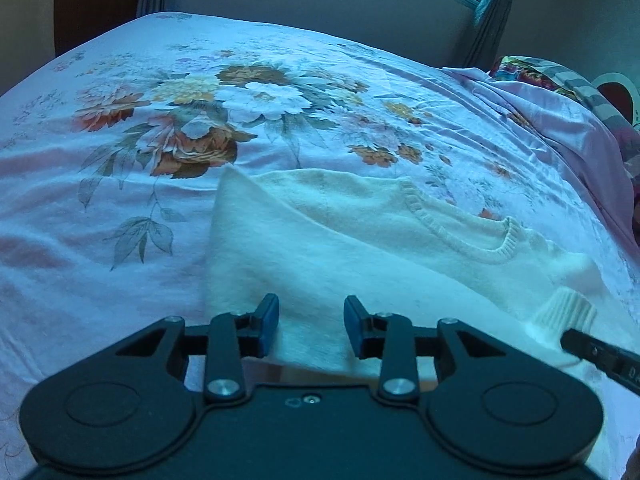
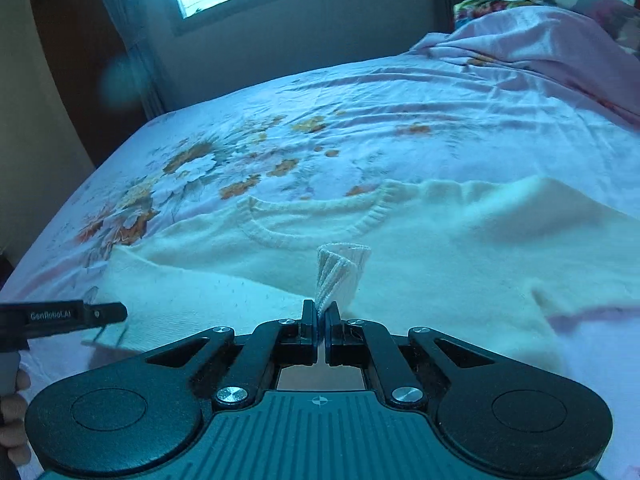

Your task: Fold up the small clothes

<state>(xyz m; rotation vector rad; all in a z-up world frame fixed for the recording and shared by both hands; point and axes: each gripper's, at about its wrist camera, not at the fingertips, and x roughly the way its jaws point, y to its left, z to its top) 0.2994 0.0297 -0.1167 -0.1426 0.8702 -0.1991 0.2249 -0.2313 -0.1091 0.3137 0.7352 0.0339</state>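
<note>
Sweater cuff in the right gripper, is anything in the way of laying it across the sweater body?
Nothing visible. The right gripper pinches the ribbed cuff; the sweater body ahead lies bare.

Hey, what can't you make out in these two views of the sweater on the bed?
- Sweater hem: left view, hidden behind the left gripper.
- Far sleeve: right view, cut off by the right edge.
- Cuff end: right view, hidden inside the shut right gripper.
</note>
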